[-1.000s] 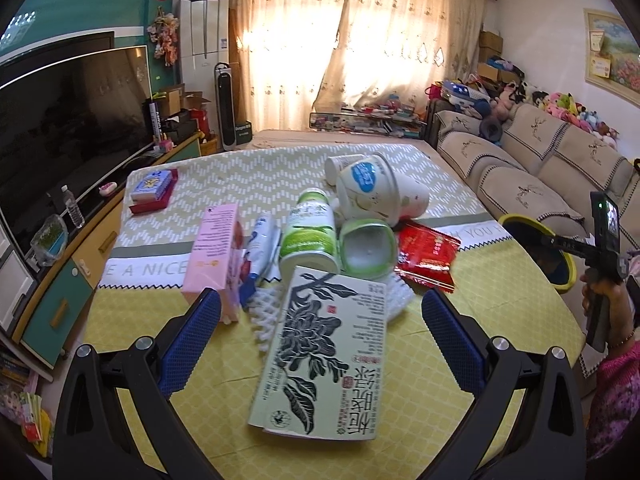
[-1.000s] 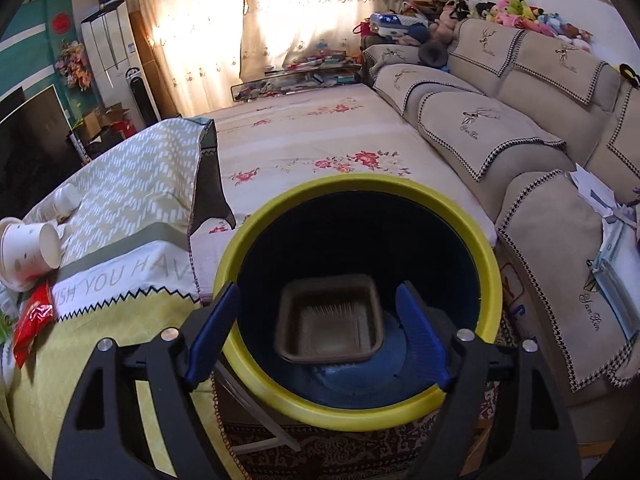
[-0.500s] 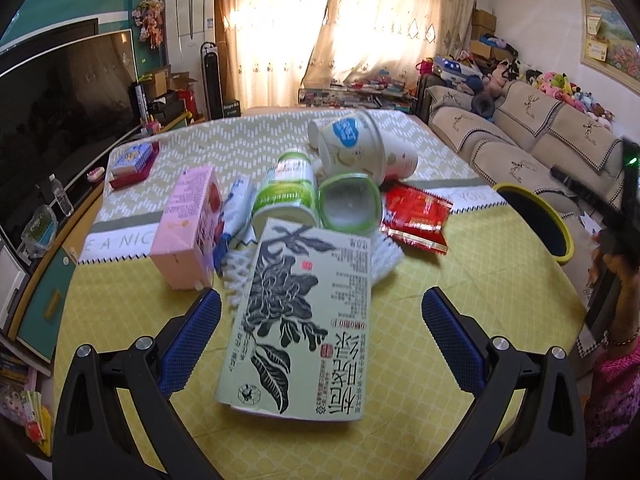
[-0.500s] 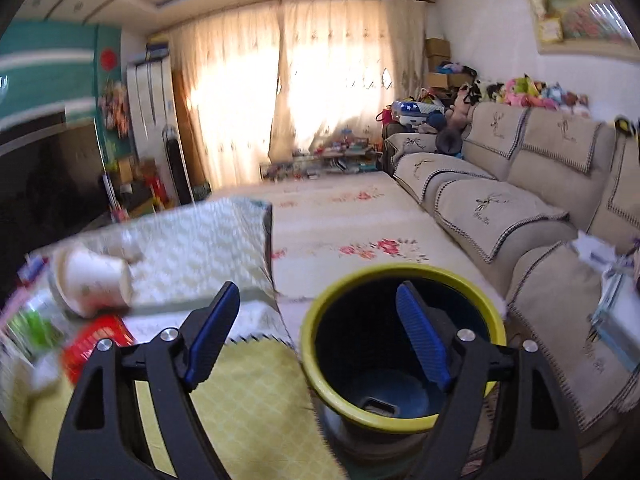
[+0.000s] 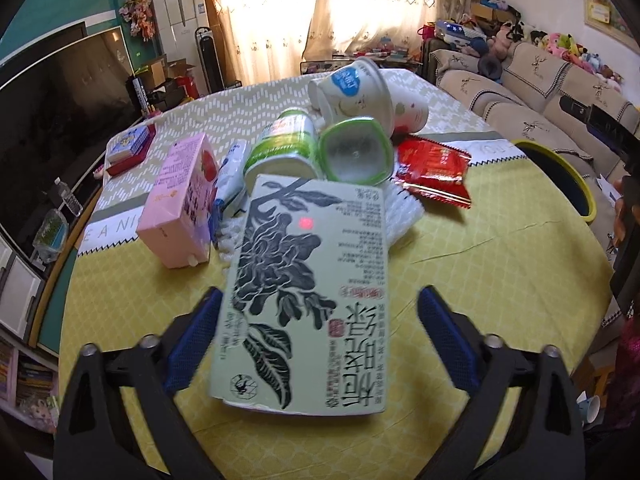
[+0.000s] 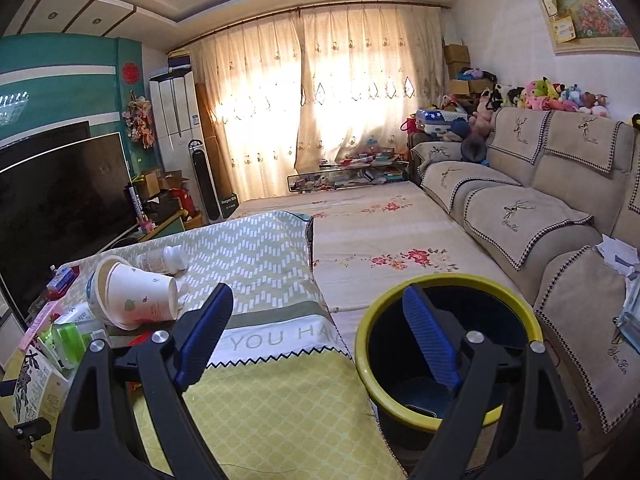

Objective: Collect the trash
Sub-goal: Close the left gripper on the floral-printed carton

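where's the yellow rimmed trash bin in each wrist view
Left wrist: the trash bin sits at the right edge, just off the table's far right side.
Right wrist: the bin is lower centre-right, behind the right gripper.
Shared landmark: the tipped paper cup on the table.

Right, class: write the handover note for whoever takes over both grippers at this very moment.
Left gripper: open, straddling the green tea box on the table, not gripping.
Right gripper: open, empty, between table edge and bin.
Done: something dark lies at the bin's bottom; what it is cannot be told.
Left: tea box, pink carton, green tubs, paper cups, red wrapper.
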`<state>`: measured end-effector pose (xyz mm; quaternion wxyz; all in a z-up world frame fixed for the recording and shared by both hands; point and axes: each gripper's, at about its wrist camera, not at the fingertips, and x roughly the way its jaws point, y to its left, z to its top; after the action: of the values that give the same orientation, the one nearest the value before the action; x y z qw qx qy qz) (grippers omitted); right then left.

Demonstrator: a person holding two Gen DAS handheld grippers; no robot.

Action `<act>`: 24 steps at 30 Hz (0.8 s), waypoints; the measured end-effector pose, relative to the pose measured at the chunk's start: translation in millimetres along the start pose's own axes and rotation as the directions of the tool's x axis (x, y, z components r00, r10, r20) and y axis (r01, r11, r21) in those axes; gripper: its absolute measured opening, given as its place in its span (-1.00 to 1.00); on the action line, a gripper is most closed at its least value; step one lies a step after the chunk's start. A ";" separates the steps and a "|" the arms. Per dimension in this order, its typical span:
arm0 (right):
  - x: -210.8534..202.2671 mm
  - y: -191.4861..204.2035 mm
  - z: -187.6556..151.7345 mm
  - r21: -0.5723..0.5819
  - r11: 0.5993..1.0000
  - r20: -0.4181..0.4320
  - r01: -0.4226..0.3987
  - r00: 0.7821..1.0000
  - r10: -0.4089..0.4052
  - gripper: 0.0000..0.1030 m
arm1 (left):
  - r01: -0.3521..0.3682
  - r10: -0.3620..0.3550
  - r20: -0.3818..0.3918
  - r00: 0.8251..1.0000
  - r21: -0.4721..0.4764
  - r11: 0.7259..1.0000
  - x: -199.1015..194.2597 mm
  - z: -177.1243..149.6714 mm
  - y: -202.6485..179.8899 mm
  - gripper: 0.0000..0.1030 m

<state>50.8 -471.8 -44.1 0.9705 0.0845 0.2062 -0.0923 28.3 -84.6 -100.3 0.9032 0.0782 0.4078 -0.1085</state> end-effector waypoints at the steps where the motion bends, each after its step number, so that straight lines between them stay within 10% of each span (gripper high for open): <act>1: 0.5 0.5 -0.7 -0.001 1.000 -0.002 0.000 1.000 0.000 0.60 | -0.001 0.000 -0.011 1.000 -0.009 1.000 2.1 -1.2 2.7 0.48; 13: 8.1 -2.9 -8.1 0.016 1.000 -0.026 -0.002 1.000 0.002 0.60 | 0.016 -0.017 -0.027 0.999 -0.038 0.999 11.5 -9.6 10.5 0.42; 24: -7.2 -20.8 0.5 0.061 0.998 0.014 0.007 1.000 -0.008 0.60 | 0.054 -0.056 0.113 0.992 0.016 0.998 -45.3 5.8 3.4 0.40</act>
<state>40.1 -491.0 -43.3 0.9685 0.1124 0.1970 -0.1029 4.2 -76.7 -62.2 0.9211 0.0664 0.3571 -0.1401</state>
